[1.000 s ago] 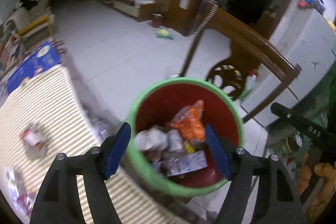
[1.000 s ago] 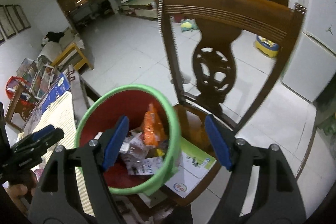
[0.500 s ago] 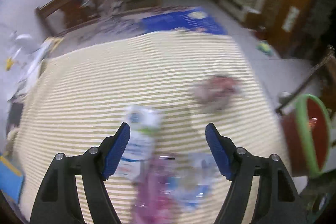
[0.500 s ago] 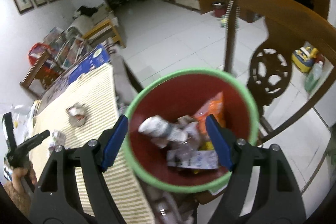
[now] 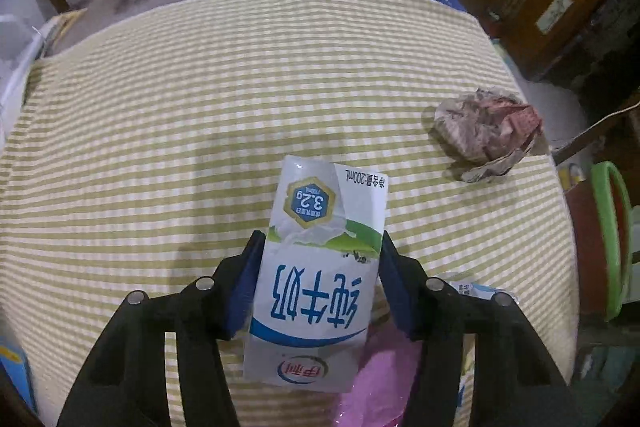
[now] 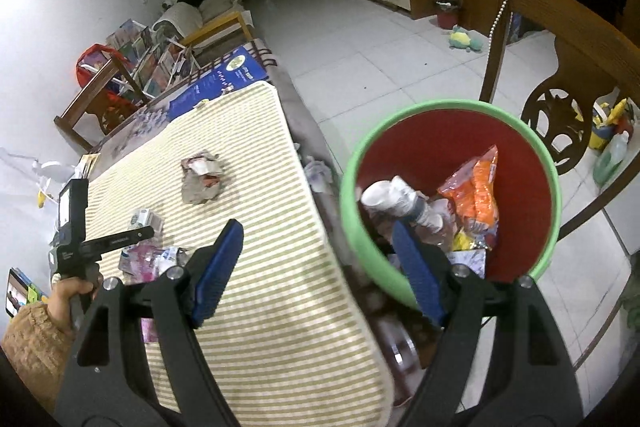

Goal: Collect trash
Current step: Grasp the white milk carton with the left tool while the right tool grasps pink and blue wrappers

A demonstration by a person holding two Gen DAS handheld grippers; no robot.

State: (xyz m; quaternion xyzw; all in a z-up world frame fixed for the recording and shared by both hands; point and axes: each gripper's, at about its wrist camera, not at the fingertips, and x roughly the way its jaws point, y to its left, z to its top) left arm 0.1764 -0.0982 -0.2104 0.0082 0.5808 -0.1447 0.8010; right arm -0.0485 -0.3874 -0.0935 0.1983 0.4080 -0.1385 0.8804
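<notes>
Left gripper (image 5: pixel 318 279) came down steeply on a milk carton (image 5: pixel 316 275) lying flat on the striped tablecloth (image 5: pixel 200 107), jaws closing with the carton between them; blue pads looked right against its two long sides, so it read as a pinch just forming, carton not yet lifted. Grip sat across the narrow width near the middle, probably so the box stays balanced when carried. Pink plastic wrapper (image 5: pixel 380 379) lay under and beside the carton's near end, could get dragged along. Crumpled paper wad (image 5: pixel 486 129) sat well apart, toward the table edge nearest the bin. Right gripper (image 6: pixel 316 267) was spread wide and empty, hanging over the table edge with one finger (image 6: pixel 412 267) over the bin rim, seemingly waiting, not working. Red bin with green rim (image 6: pixel 352 187) stood just off the table edge, already holding an orange bag (image 6: pixel 476 187), cups and wrappers, placed close so drops are short. Hand (image 6: pixel 74 287) in a knit sleeve held the left tool
</notes>
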